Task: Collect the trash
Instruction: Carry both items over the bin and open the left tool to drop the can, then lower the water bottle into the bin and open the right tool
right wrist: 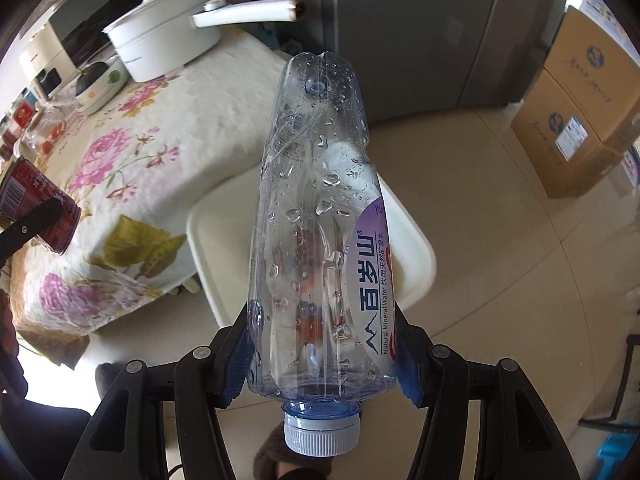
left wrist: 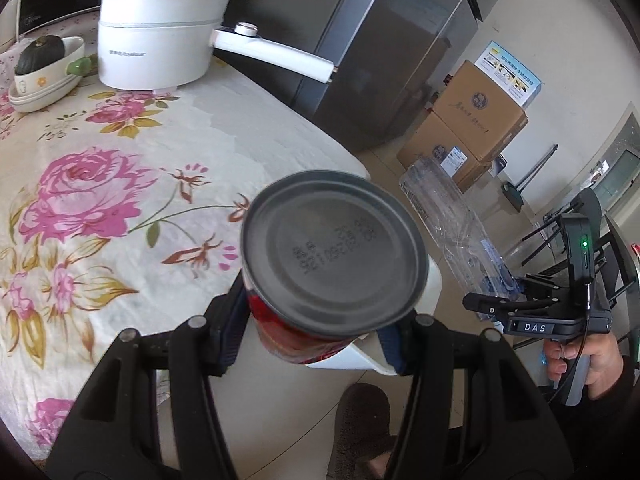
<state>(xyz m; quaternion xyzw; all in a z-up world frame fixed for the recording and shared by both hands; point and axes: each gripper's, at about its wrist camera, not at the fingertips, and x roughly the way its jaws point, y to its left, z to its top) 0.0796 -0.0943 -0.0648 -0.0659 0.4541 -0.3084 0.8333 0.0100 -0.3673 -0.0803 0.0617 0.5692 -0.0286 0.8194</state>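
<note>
1. Red-labelled can (left wrist: 332,256) sits clamped in the left hand-held gripper (left wrist: 316,332), pads pressing its side walls; grey end disc faces the lens, long axis running straight out along the fingers.
2. Clear plastic bottle (right wrist: 320,216) is held in the right hand-held gripper (right wrist: 324,360), pads on the shoulder near the white cap (right wrist: 322,432); cap toward the camera, crushed base away at 12 o'clock. Droplets inside, otherwise empty.
3. Both items are lifted clear of the floral-cloth counter (left wrist: 100,200), above a white chair (right wrist: 304,248) and tiled floor.
4. Left wrist view: the bottle and right hand-held gripper lie at about 3 o'clock of the can, apart from it.
5. Key relation: no bin is visible in either view, so its direction from either load cannot be told. Judgement: pickup finished, drop-off remaining.
6. White pot (left wrist: 160,40) and bowl (left wrist: 48,76) remain on the counter at 11 o'clock, far from both.
</note>
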